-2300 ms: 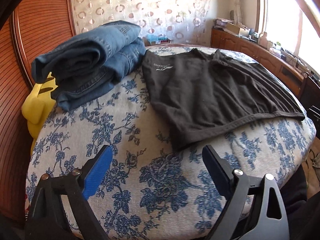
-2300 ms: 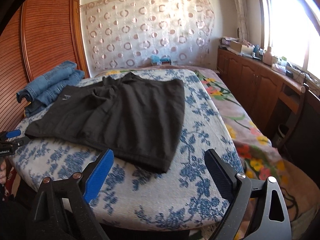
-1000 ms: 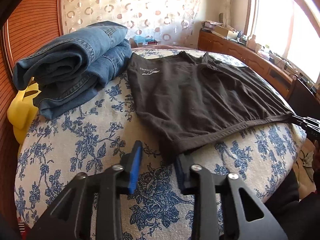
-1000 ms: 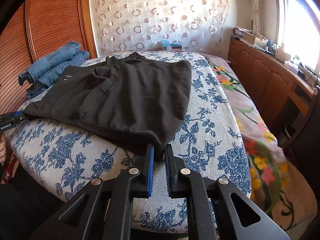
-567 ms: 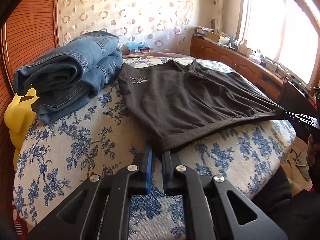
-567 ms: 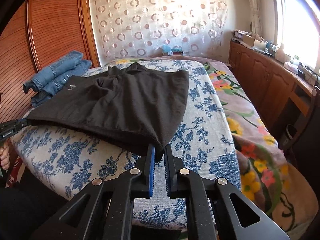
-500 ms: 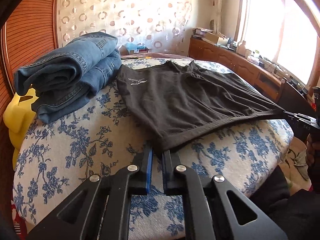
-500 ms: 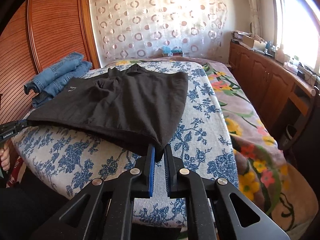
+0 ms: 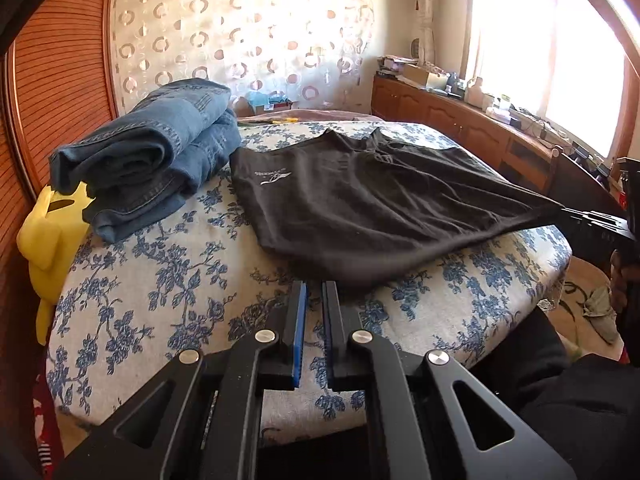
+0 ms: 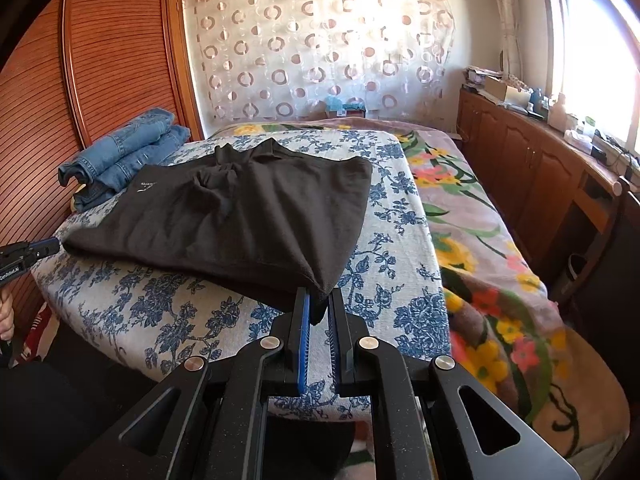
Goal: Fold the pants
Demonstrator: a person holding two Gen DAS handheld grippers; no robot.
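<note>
1. Left wrist view: a bedroom with a patterned curtain (image 9: 240, 36) and a bed (image 9: 160, 280) under a blue floral cover is shown. Folded jeans (image 9: 160, 152) are stacked at the far left, touching the black pants (image 9: 360, 204) spread beside them.
2. The left gripper (image 9: 315, 292), wide open 2.3 s ago, is now seen with its jaws clenched on the near left corner of the pants, and that hem has been raised off the cover.
3. Right wrist view: the same bed is seen from its other side, with wooden cabinets (image 10: 520, 152) along the window wall.
4. The right gripper (image 10: 319, 300) has likewise been closed on the near right corner, which is pinched between the jaws.
5. With both corners secured and the edge pulled taut, a fold toward the far side is judged to be ready.
</note>
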